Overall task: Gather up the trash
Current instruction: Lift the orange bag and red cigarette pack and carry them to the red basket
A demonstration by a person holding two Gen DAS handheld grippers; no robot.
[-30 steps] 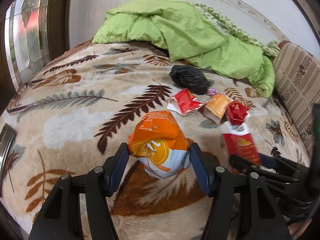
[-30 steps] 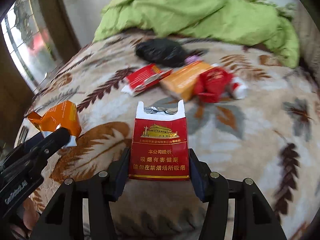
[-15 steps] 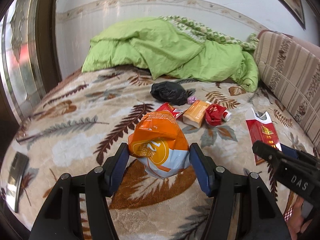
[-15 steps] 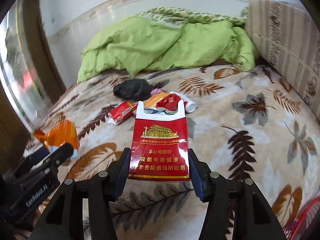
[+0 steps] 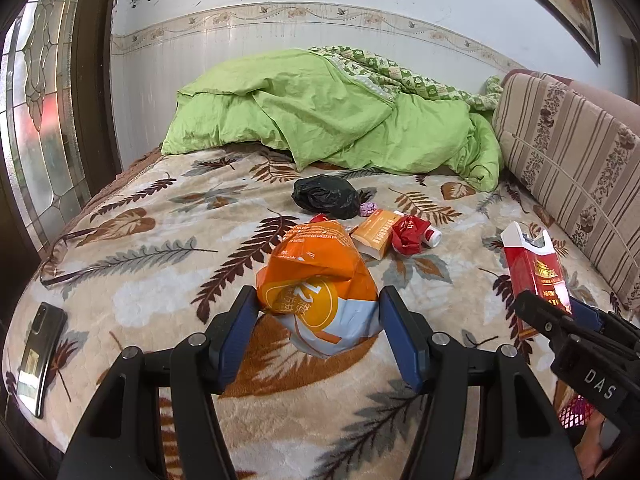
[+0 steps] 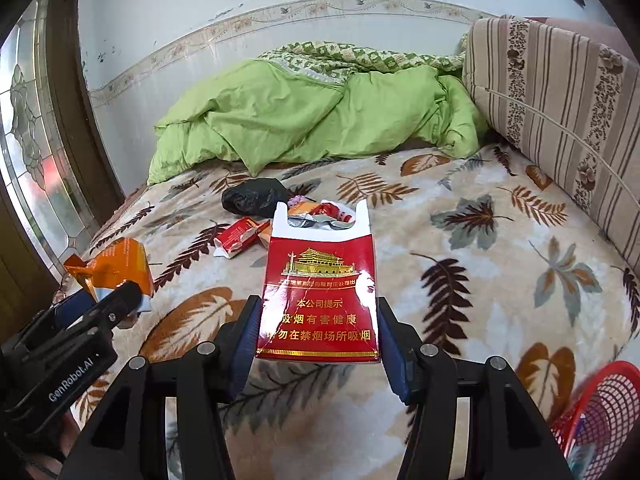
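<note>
Currently we hold two items above the leaf-patterned blanket (image 5: 132, 240). Left gripper (image 5: 318, 312): blue-padded fingers pressed against both sides of a crumpled orange snack bag (image 5: 316, 276), glossy foil with a white lower part, lifted off the blanket. Right gripper (image 6: 318, 326): fingers closed on the lower edges of a red cigarette pack (image 6: 320, 296), flat card, creased, gold print, its white top torn open with silver foil showing; it stands upright, clear of the blanket.

On the blanket beyond the snack bag we list: a black plastic bag (image 5: 326, 196), wrinkled and lumpy; an orange carton (image 5: 376, 232), boxy; touching it, a crumpled red wrapper (image 5: 408, 232); a flattened red-and-white pack (image 6: 236, 238). Behind these, a rumpled green quilt (image 5: 328, 112). At the blanket's near left edge, a dark phone (image 5: 38, 344). A red mesh basket (image 6: 600, 412) sits off its near right corner.
</note>
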